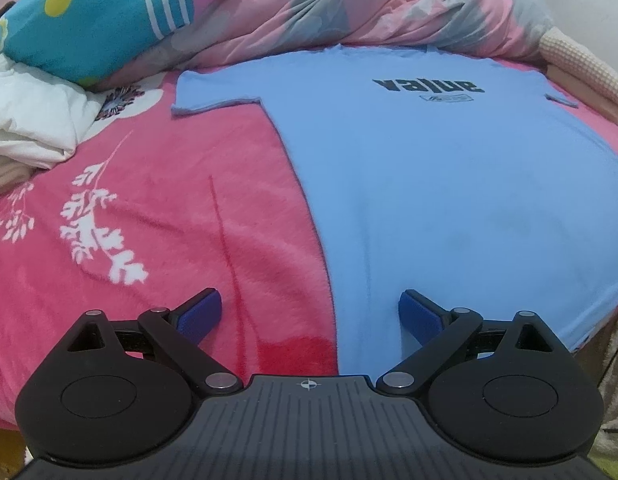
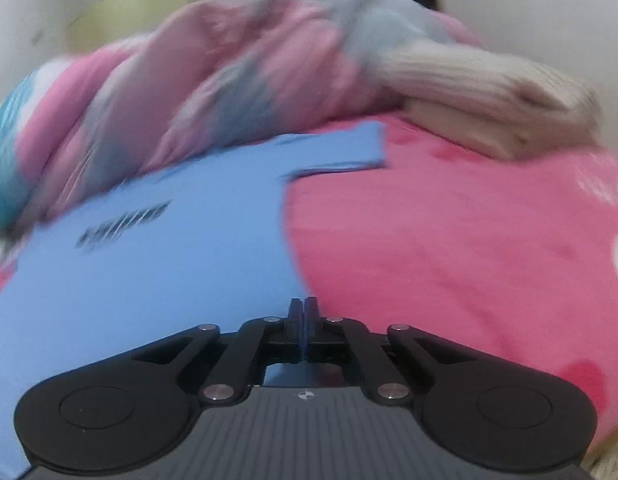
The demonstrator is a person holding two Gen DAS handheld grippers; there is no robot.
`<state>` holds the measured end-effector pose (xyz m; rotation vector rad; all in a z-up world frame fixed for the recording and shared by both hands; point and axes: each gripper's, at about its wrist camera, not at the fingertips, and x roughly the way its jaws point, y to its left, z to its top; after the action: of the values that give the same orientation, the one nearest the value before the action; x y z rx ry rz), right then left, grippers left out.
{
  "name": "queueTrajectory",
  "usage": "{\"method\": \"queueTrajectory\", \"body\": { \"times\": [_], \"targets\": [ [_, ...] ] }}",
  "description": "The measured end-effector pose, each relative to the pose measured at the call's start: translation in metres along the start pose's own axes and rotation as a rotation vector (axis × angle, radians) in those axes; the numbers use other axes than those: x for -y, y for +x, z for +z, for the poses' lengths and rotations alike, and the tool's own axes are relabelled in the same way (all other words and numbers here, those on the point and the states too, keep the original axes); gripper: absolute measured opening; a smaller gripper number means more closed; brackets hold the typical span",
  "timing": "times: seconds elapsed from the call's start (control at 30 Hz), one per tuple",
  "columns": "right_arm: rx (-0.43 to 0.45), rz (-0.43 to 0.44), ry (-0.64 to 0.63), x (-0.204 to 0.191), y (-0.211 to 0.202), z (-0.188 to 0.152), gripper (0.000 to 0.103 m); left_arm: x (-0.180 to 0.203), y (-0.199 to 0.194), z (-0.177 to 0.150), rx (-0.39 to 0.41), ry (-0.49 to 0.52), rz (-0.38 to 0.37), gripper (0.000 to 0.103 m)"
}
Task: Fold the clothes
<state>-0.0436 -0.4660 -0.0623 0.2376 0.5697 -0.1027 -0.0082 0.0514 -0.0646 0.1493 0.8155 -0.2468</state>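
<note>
On the left side of the bed, a white crumpled cloth point(image 1: 33, 120) and one teal pillow point(image 1: 97, 16) are seen, and behind them one pink-grey quilt point(image 1: 309, 8) is piled. One blue T-shirt point(image 1: 449, 200) is spread flat on the pink blanket point(image 1: 149, 220), print side up, with its long axis running away from both grippers — collar far, hem near. The left gripper point(image 1: 310, 314) is released: its jaws stand wide apart, and the left side edge of the shirt near the hem lies between them, not yet pinched. The right gripper point(image 2: 304, 308) is clenched, and no cloth can be made out between its pads. It is placed at the right side edge of the shirt, low on the body. One folded beige knit point(image 2: 489, 108) lies at the far right. Two sleeves are counted; the left hand is judged the readier to take a corner.
</note>
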Motion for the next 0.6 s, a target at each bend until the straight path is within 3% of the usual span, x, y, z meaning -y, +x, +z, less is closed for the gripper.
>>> {"method": "queueTrajectory", "body": {
  "times": [0.03,0.13,0.2,0.27,0.4,0.5,0.57,0.6],
  "targets": [
    [0.006,-0.004,-0.024,-0.002,0.001,0.004,0.002,0.000,0.000,0.000,-0.003,0.000,-0.002,0.097],
    [-0.009,0.107,-0.053,-0.021,0.017,0.016,0.002,0.000,0.001,0.001,-0.009,0.001,-0.001,0.098],
    [-0.039,0.177,-0.073,-0.034,0.040,0.028,0.002,0.000,0.001,0.002,-0.012,0.001,0.000,0.098],
    [-0.101,0.192,-0.058,-0.034,0.064,0.035,0.001,-0.001,0.002,0.001,-0.013,-0.006,0.000,0.099],
    [-0.118,0.132,0.051,0.005,0.081,0.050,0.000,-0.003,0.003,0.001,-0.015,-0.021,-0.007,0.099],
    [-0.090,0.020,0.066,0.018,0.075,0.057,0.001,-0.003,0.003,0.001,-0.015,-0.023,-0.009,0.099],
    [-0.100,0.089,0.081,0.015,0.070,0.053,0.002,-0.003,0.003,0.000,-0.015,-0.025,-0.009,0.099],
    [-0.110,0.171,0.085,0.011,0.066,0.049,0.002,-0.002,0.002,0.000,-0.014,-0.026,-0.009,0.099]
  ]
}}
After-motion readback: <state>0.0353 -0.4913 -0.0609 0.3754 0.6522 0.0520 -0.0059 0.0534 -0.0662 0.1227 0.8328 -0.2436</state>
